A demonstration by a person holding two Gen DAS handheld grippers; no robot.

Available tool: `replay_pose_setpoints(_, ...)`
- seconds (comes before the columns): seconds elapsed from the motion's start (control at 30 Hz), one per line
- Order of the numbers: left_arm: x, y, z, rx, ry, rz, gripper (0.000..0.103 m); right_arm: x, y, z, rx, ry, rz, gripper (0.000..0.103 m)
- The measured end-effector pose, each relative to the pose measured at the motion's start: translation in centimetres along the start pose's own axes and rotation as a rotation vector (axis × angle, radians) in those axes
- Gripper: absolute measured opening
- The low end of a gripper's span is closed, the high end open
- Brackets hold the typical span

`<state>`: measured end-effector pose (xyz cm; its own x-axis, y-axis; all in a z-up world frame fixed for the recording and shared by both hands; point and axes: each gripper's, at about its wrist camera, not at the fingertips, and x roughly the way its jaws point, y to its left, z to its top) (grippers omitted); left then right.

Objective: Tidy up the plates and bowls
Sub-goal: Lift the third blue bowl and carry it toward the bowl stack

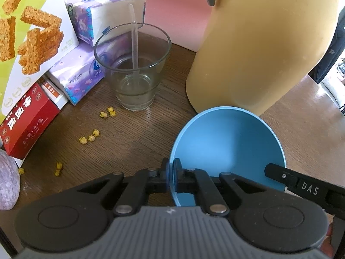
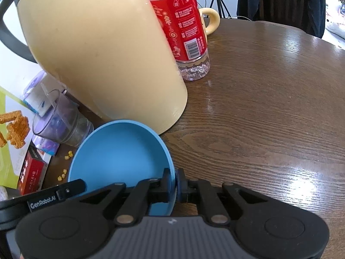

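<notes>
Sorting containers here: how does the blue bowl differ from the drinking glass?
The blue bowl is opaque, wide and shallow; the drinking glass is clear, tall and narrow. The bowl is empty and clamped at opposite rims by the left gripper and right gripper; the glass stands free, holding a straw. Both are round, open-topped vessels.

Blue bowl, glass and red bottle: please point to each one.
Blue bowl (image 1: pixel 228 142), left wrist view, inner wall.
Glass (image 1: pixel 134 73), left wrist view, side wall.
Red bottle (image 2: pixel 183 28), right wrist view, label.
</notes>
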<state>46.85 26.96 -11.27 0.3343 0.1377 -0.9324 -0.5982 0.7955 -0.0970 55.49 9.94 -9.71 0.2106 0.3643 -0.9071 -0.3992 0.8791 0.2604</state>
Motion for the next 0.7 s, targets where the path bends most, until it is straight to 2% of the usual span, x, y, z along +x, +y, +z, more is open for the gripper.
replay_pose_setpoints(0.23,-1.4,-0.2,-0.2,-0.011,-0.024,-0.002,0.005,-0.8,0.1,-0.1,-0.009,-0.009,0.004,0.005)
replay_pose_setpoints(0.7,-5.4,-2.7,-2.4,-0.003,-0.079,-0.030,0.005,-5.6,-1.3,-1.5,-0.025,-0.057,0.003,0.005)
